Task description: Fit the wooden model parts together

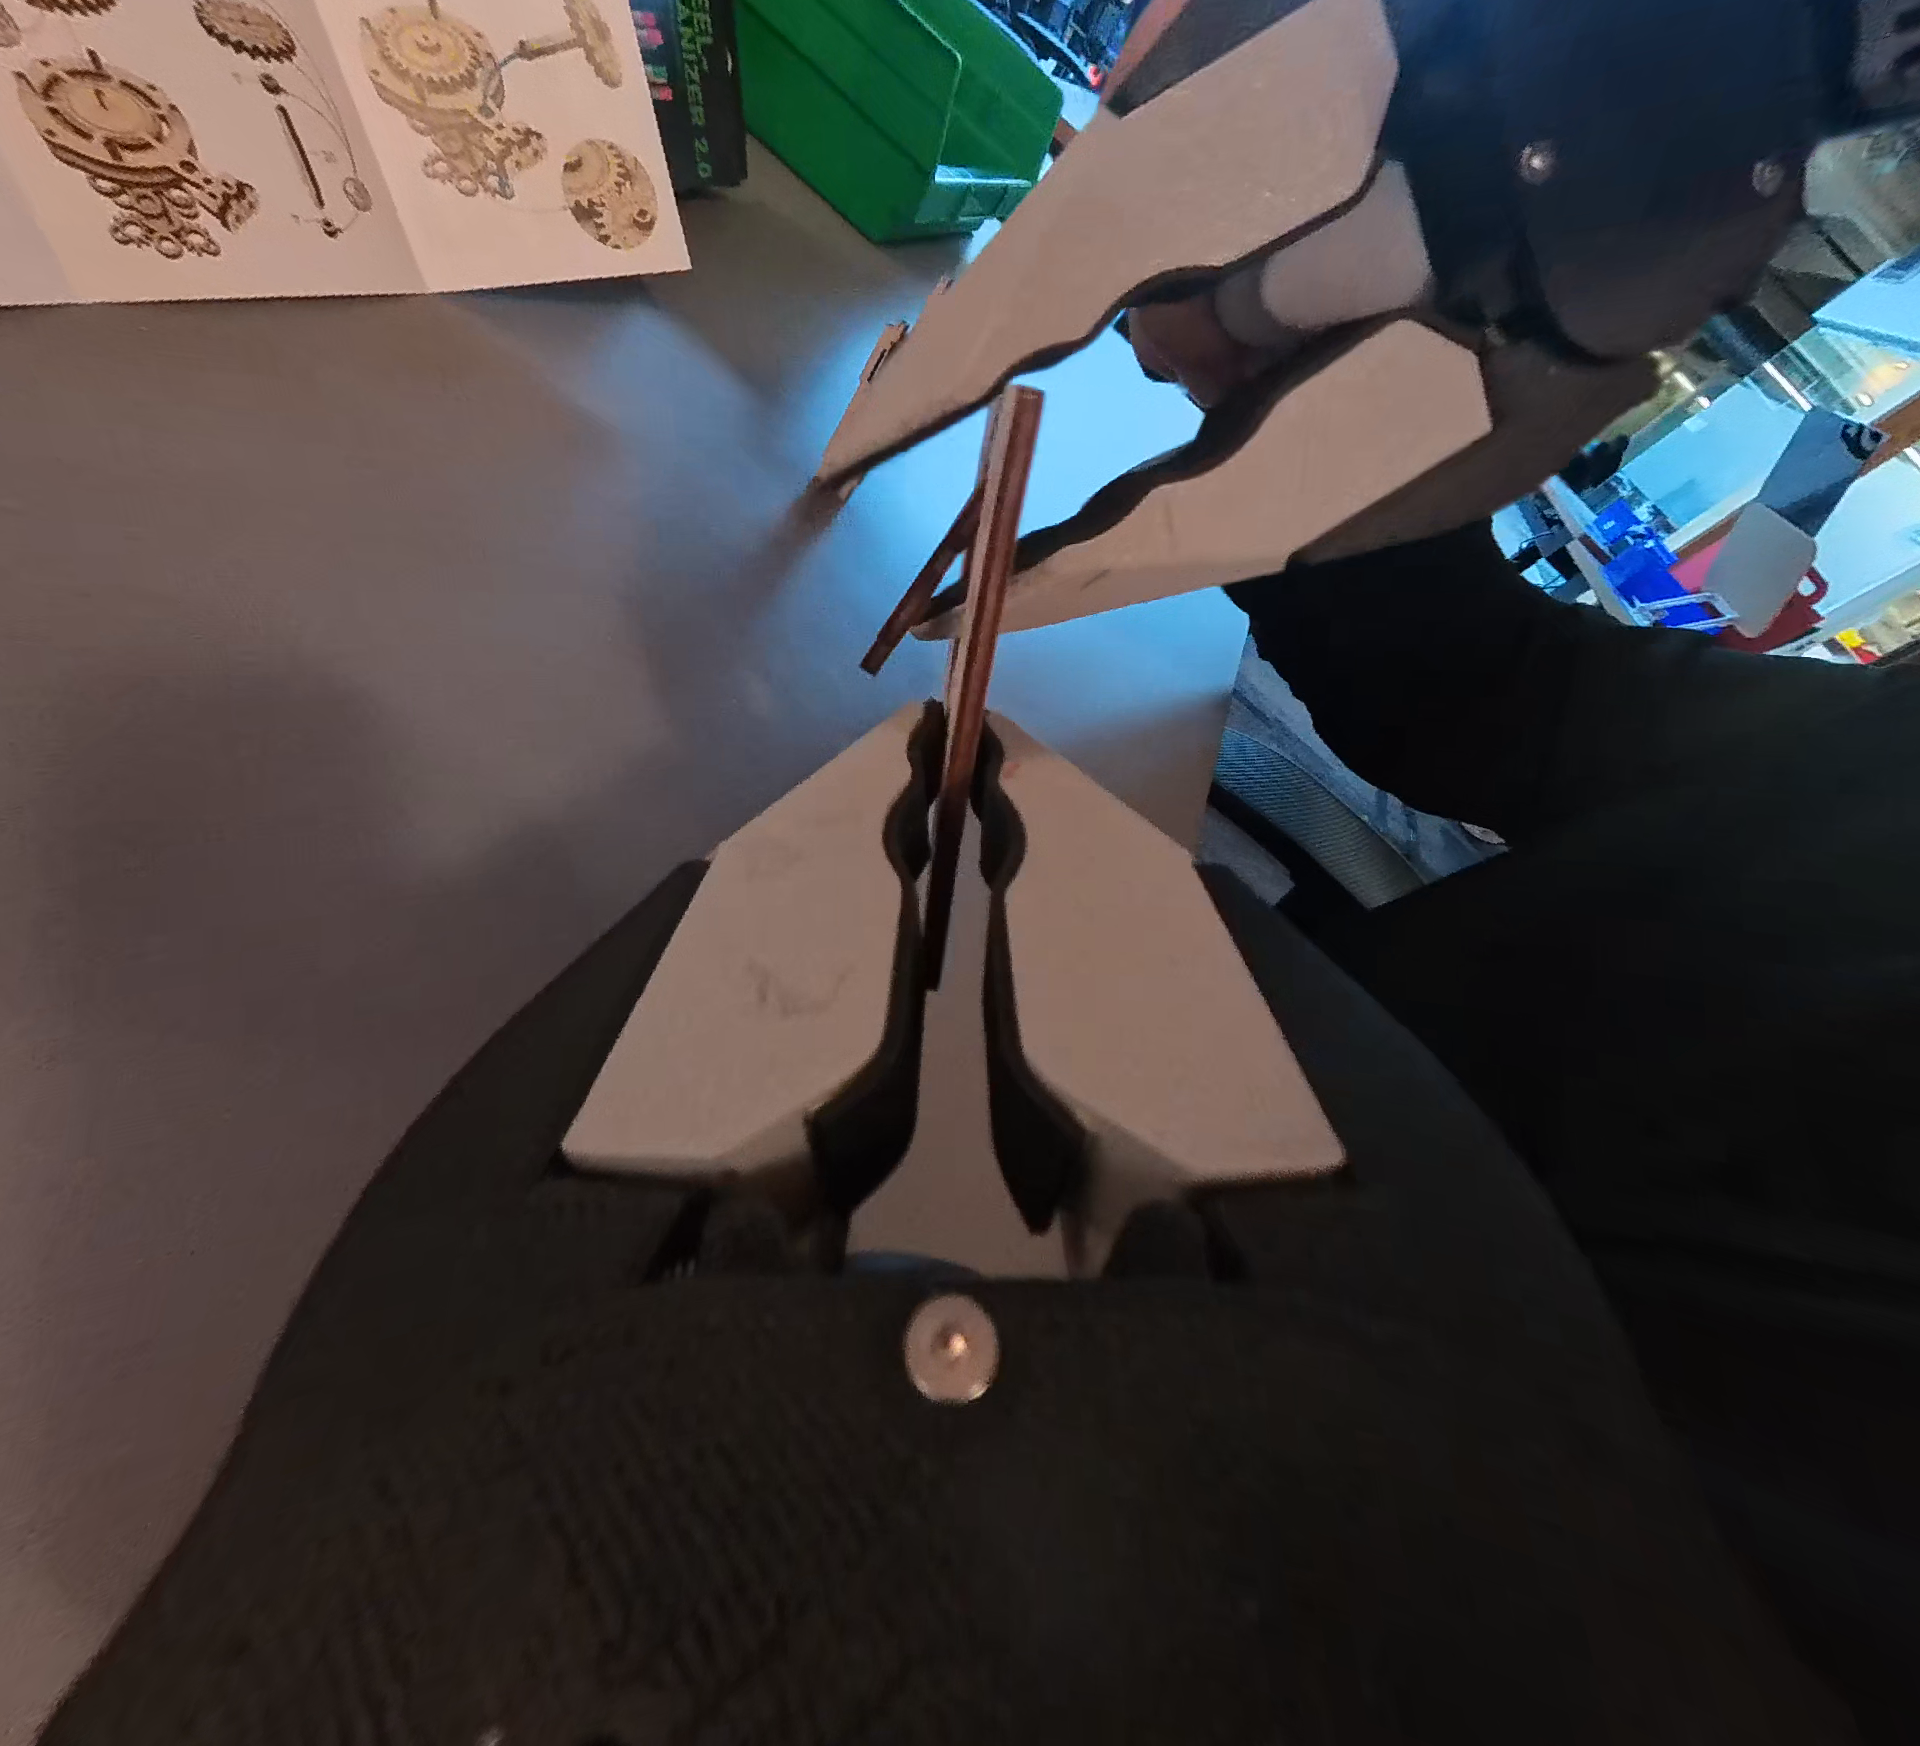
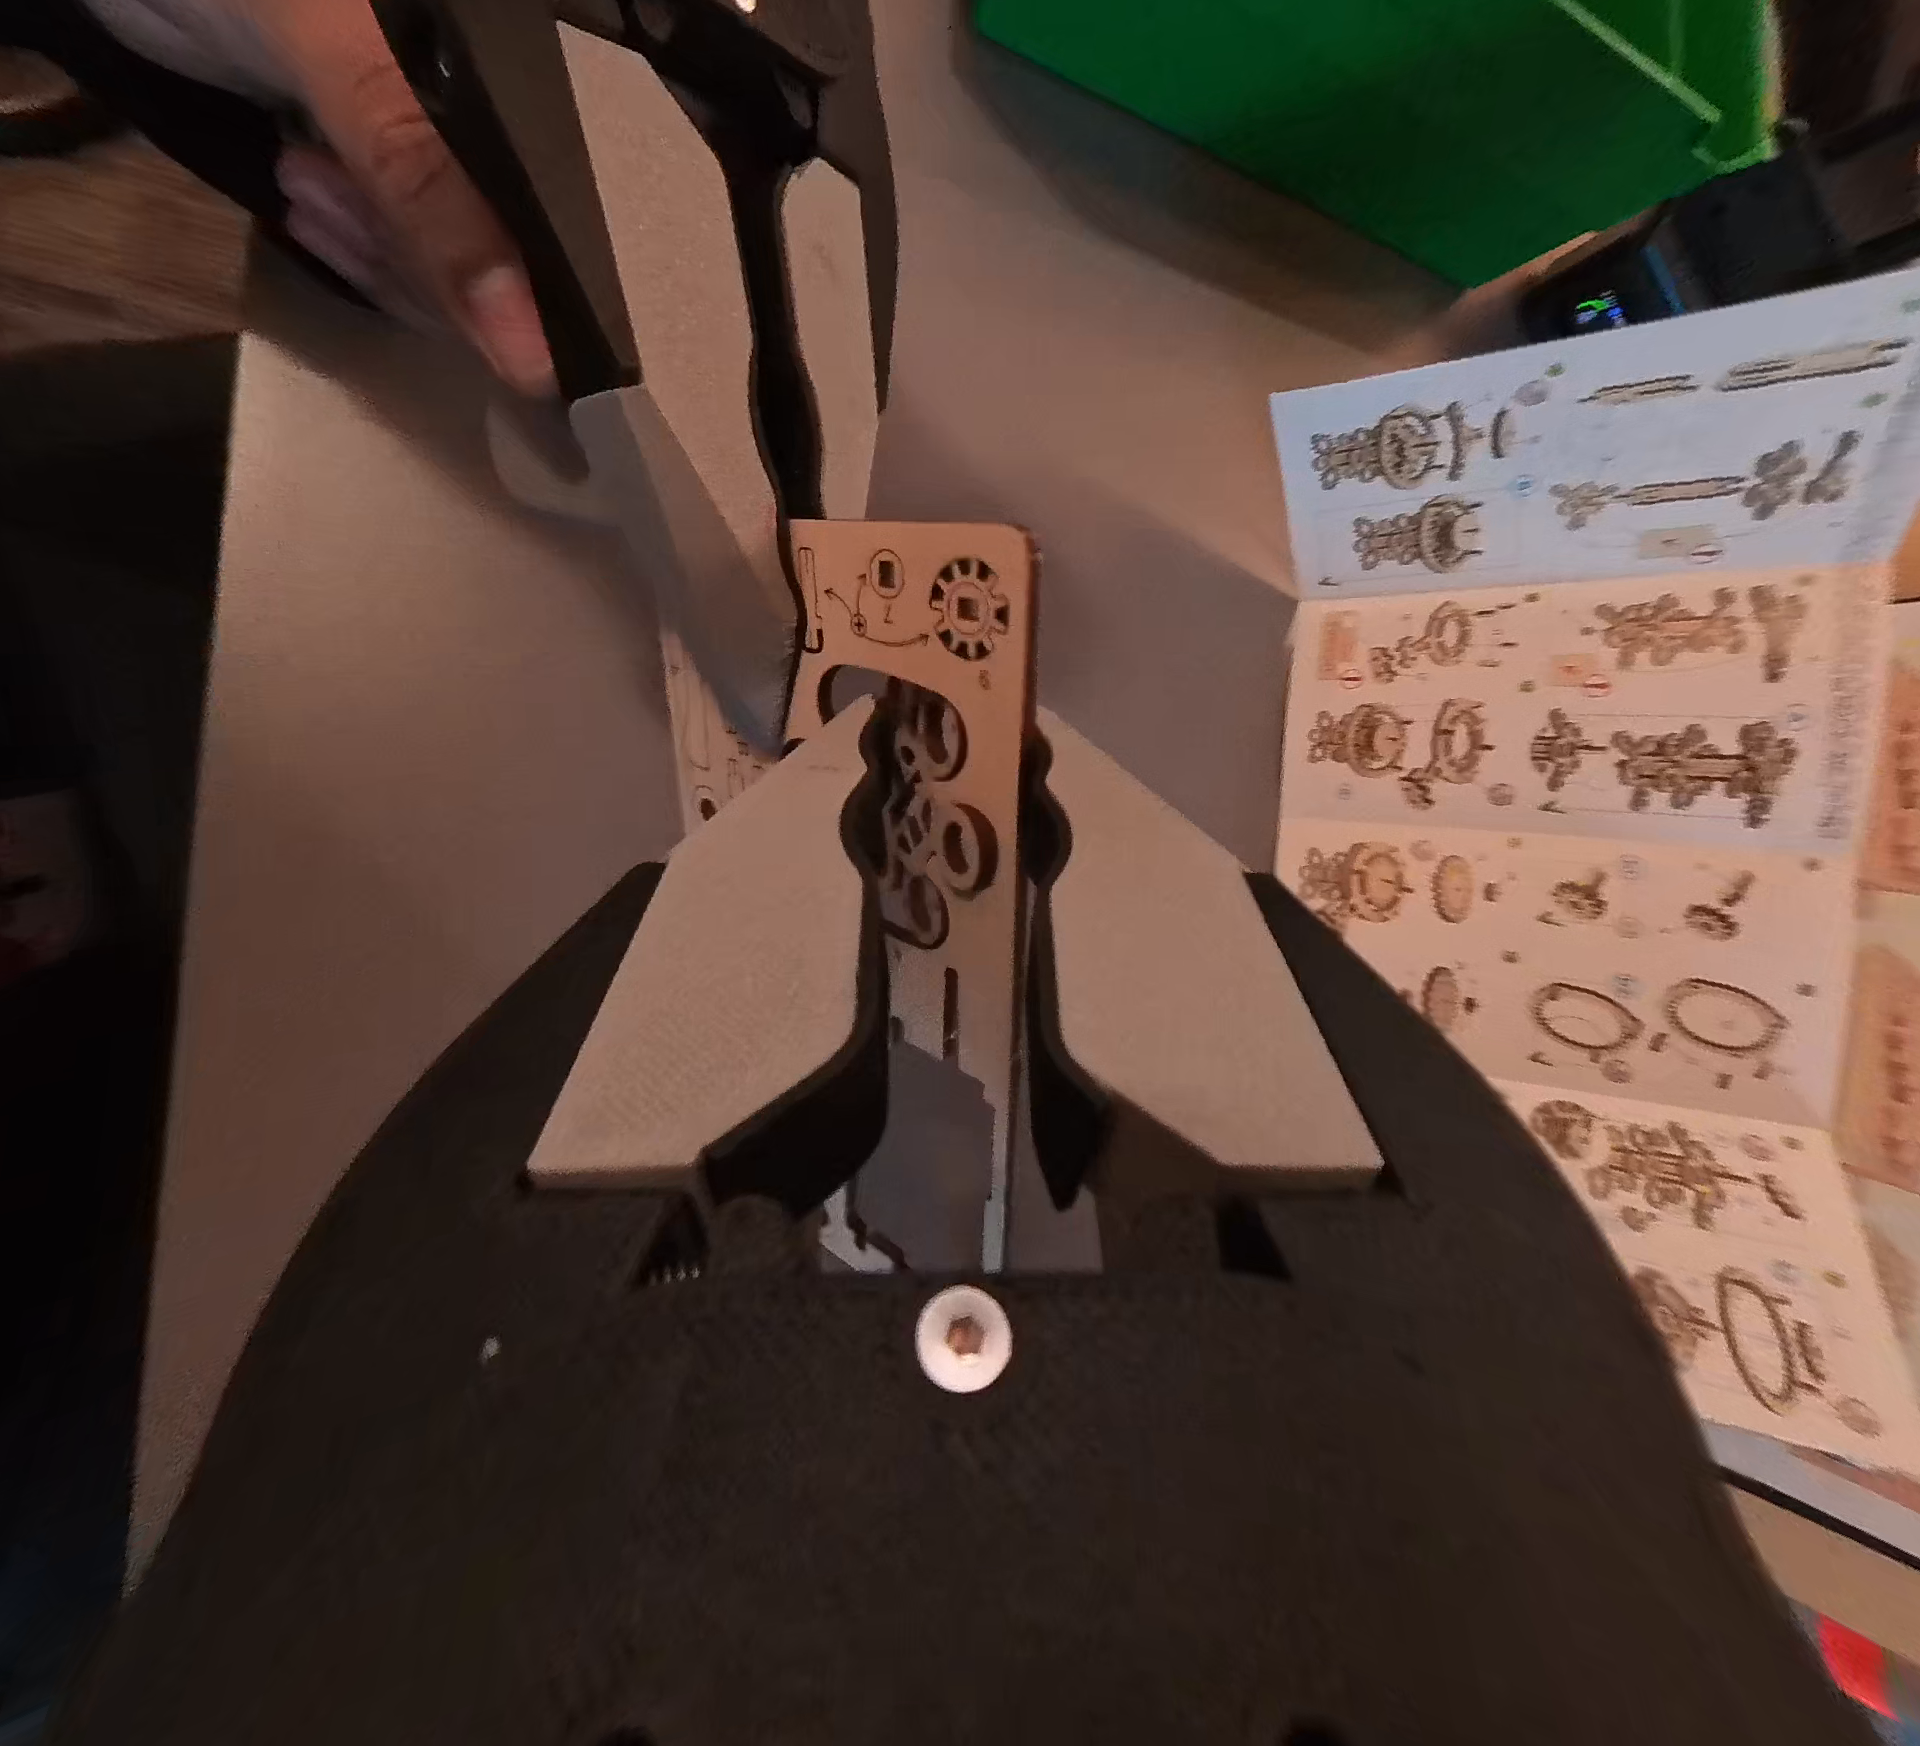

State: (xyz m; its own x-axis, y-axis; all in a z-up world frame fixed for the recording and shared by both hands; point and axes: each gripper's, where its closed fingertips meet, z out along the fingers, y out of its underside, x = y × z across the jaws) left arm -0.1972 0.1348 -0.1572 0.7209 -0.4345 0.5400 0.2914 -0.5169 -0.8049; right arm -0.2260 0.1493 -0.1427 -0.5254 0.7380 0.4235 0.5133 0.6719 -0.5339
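Your left gripper (image 1: 961,730) pinches the thin wooden sheet (image 2: 977,657) on its edge. Your right gripper (image 2: 951,740) sits around it, grip unclear. It looks light and snappy; hold solid edges.

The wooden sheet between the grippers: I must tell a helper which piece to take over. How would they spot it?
Above the grey table, in front of the green bin, the wooden sheet is held between the left gripper and the right gripper. Unlike the paper instruction sheet, it is thin, rigid, with laser-cut gear shapes.
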